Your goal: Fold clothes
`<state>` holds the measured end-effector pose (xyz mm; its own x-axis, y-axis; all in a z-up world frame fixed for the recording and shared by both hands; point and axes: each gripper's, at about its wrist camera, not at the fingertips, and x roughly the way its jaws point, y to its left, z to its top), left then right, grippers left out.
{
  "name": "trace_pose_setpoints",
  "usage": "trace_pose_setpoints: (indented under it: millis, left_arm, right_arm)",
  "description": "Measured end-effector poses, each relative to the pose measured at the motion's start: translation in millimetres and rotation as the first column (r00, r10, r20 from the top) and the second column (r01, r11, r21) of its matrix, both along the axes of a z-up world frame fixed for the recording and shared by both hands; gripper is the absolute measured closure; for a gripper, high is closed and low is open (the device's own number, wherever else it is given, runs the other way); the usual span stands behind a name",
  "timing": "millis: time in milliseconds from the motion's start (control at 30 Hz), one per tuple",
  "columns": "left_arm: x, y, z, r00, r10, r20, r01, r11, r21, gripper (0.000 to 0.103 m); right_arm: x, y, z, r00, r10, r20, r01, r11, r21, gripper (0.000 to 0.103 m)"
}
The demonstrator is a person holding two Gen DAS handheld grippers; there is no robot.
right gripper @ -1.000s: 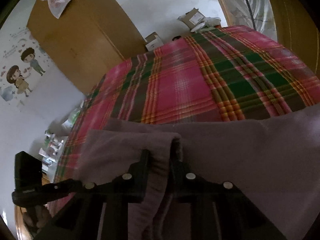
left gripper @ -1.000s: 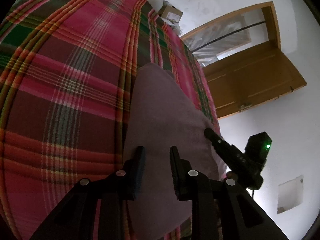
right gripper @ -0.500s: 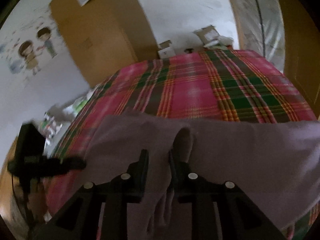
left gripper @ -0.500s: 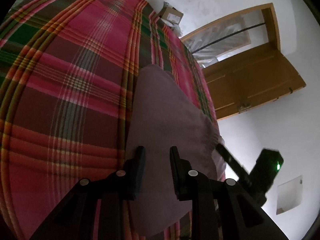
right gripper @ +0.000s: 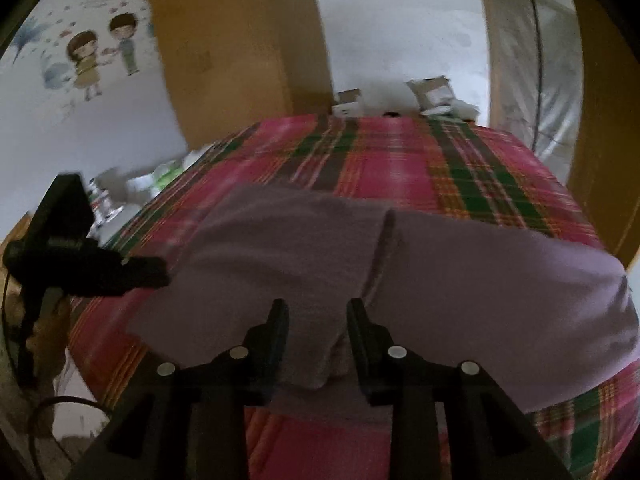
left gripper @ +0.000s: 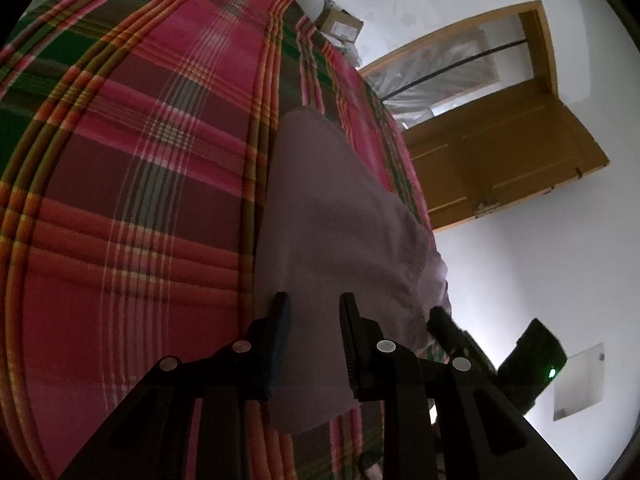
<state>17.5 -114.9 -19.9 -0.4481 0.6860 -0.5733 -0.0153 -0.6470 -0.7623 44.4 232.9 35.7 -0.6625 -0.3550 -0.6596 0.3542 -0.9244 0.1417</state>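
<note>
A mauve garment [left gripper: 332, 208] lies along the near edge of a bed with a red and green plaid cover [left gripper: 120, 160]. My left gripper [left gripper: 314, 312] hovers open over one end of it, with flat cloth showing between the fingers. In the right wrist view the garment [right gripper: 480, 280] has one folded layer [right gripper: 280, 248] lying over its left part, ending at a raised crease. My right gripper [right gripper: 318, 316] stands open just above that layer's near edge. Each gripper shows in the other's view: the right gripper [left gripper: 444, 322] and the left gripper [right gripper: 156, 276], both beside the garment's ends.
The plaid bed [right gripper: 400, 160] stretches far beyond the garment. Cardboard boxes [right gripper: 432, 92] sit at its far end against the wall. A wooden wardrobe [right gripper: 240, 60] stands at the back left, and small clutter [right gripper: 152, 176] lies beside the bed. An open wooden door [left gripper: 500, 160] is on the right.
My right gripper was shut on a pinched fold of the garment; it has opened and drawn back, and the fold now lies flat. The left gripper has held its place.
</note>
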Motion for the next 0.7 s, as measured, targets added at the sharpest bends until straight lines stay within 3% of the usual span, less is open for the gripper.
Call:
trace_pose_setpoints:
  millis: [100, 567, 700]
  left_arm:
    - [2.3, 0.8, 0.2, 1.000, -0.007, 0.003, 0.007, 1.000, -0.004, 0.079]
    - [17.7, -3.8, 0.7, 1.000, -0.012, 0.009, 0.012, 1.000, -0.026, 0.078]
    - [21.3, -7.2, -2.1, 1.000, -0.012, 0.024, 0.013, 1.000, -0.022, 0.078]
  right_arm:
    - [-0.5, -8.9, -17.4, 0.999, -0.001, 0.036, -0.002, 0.996, 0.084, 0.071]
    - [-4.2, -9.1, -18.1, 0.998, -0.004, 0.056, 0.000, 0.997, 0.078, 0.071]
    - [5.5, -12.5, -0.4, 0.999, -0.016, 0.033, 0.014, 0.997, 0.079, 0.071]
